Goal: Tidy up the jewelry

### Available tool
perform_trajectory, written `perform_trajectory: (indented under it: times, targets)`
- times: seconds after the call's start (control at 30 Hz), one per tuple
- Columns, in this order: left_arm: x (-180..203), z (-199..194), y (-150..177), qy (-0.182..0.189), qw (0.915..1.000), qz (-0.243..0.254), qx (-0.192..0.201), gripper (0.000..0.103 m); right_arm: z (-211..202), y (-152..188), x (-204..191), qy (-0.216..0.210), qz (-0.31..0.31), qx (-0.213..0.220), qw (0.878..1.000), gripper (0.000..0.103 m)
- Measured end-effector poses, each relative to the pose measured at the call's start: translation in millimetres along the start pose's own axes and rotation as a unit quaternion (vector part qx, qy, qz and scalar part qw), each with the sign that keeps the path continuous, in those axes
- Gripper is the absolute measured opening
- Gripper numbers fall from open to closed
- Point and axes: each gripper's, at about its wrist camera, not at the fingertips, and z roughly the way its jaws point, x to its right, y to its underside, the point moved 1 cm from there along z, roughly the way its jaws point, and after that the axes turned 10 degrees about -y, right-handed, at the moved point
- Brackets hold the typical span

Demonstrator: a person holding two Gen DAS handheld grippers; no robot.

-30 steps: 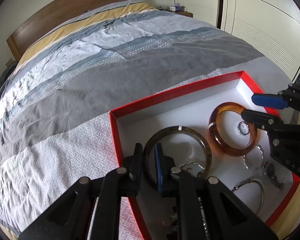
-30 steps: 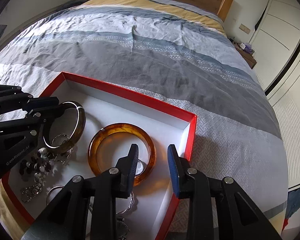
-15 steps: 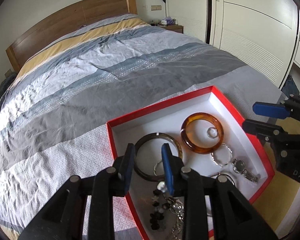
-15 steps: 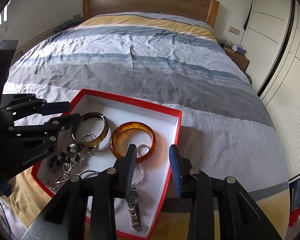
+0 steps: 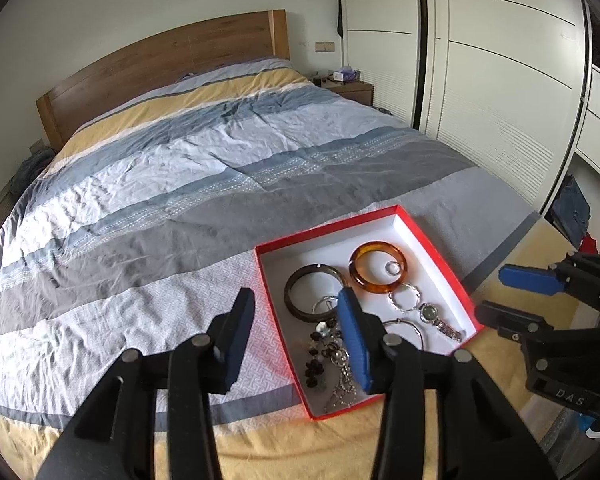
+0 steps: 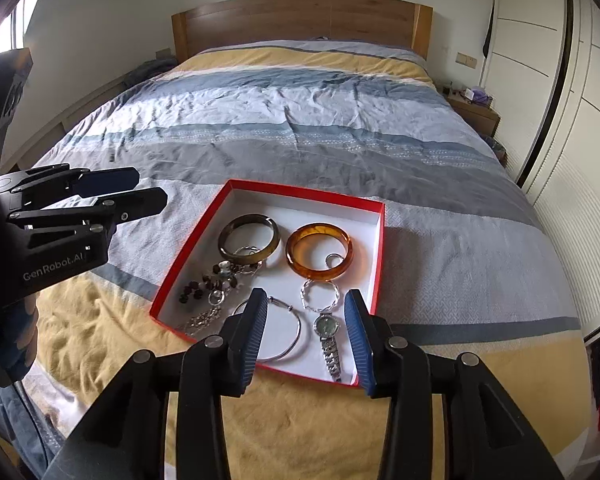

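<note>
Now hovering above the red box (image 6: 374,258) at frame centre: right gripper (image 6: 306,334) nearer, fingers opening, empty, framing the watch (image 6: 327,338), strap seemingly lengthwise between them; left gripper (image 5: 296,334) likewise opening, empty.

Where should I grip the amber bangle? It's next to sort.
Come from above and pinch the far rim of the amber bangle, one finger inside the hoop, one outside. It lies flat in the red box; the small ring and chain crowd its near side.
</note>
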Motion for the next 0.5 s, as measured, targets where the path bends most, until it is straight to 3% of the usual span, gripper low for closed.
perform_trajectory:
  times: [0.1,0.5]
  targets:
    - [-8.2,-27.4,3.0,-0.005,0.9999,-0.003,0.014,0.050,-19.7,7.9,-12.7,-0.001,0.002,0.006,1.000,0.043]
    - [-38.4,-127.5,22.6,-0.013,0.9984,-0.019,0.051,0.056,-98.6,26.2,-61.5,-0.006,0.005,0.045,0.999,0.053]
